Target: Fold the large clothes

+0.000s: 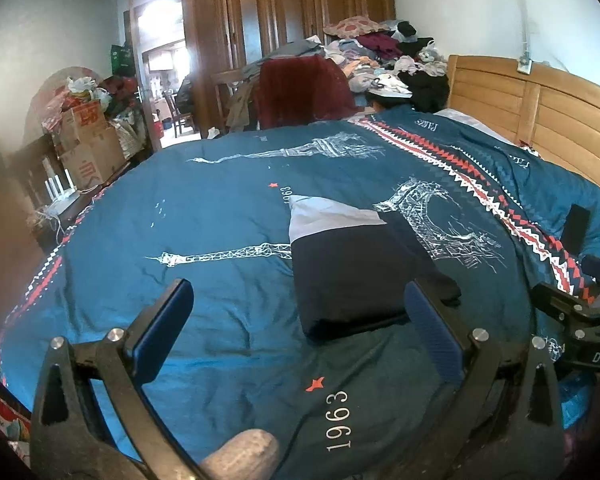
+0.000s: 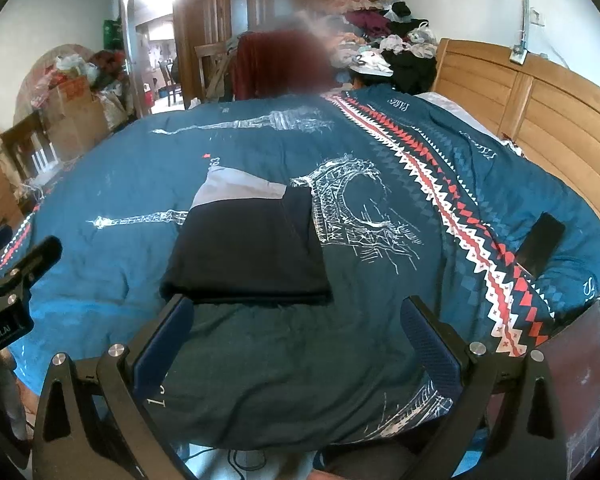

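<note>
A folded garment (image 1: 352,272) (image 2: 252,252), dark navy with a pale grey far end, lies flat on the blue bedspread (image 1: 220,208) (image 2: 140,176) in the middle of the bed. My left gripper (image 1: 300,300) is open, held just short of the garment's near edge, its right finger beside the near right corner. My right gripper (image 2: 296,316) is also open, hovering just in front of the near edge with nothing between its fingers. In the left wrist view the right gripper's body (image 1: 580,320) shows at the right edge; the left one (image 2: 12,288) appears at the left of the right wrist view.
A black phone (image 2: 540,244) (image 1: 576,228) lies on the bedspread at the right. The wooden headboard (image 1: 540,120) (image 2: 540,120) runs along the right. Piled clothes (image 1: 380,56) and a dark red garment on a chair (image 1: 300,92) stand beyond the bed. Cardboard boxes (image 1: 88,140) sit at the left.
</note>
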Demonstrator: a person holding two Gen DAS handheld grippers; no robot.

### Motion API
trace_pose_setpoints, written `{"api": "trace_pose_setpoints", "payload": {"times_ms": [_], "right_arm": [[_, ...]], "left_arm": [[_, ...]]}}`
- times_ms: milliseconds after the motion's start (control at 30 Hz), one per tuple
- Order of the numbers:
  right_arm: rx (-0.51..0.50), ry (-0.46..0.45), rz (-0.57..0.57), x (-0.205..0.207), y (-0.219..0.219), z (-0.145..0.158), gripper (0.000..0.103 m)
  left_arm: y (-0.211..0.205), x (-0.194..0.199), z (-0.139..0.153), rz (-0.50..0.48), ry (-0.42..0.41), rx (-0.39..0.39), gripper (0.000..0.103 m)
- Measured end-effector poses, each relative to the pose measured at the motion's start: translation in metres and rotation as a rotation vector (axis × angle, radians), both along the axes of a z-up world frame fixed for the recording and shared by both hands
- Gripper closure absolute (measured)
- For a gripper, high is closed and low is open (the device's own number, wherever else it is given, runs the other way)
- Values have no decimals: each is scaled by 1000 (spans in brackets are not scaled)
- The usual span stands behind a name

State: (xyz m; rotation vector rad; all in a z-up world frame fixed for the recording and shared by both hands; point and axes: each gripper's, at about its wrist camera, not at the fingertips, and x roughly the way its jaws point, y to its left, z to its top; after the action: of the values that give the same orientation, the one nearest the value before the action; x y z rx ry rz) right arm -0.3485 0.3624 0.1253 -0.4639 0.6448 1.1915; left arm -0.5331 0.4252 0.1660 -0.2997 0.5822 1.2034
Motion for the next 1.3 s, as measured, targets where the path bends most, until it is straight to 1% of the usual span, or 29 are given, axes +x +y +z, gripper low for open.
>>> {"api": "trace_pose_setpoints", "payload": {"times_ms": [333,967,1300], "right_arm": [[5,0,14,-2,7,1,0],[28,15,26,-2,8,11,0],[29,19,29,-2,8,12,0]], "left_arm": [[3,-1,2,8,-8,13,0],[0,-3,6,4,-18,22,0],[0,-2,6,4,-20,23,0]]}}
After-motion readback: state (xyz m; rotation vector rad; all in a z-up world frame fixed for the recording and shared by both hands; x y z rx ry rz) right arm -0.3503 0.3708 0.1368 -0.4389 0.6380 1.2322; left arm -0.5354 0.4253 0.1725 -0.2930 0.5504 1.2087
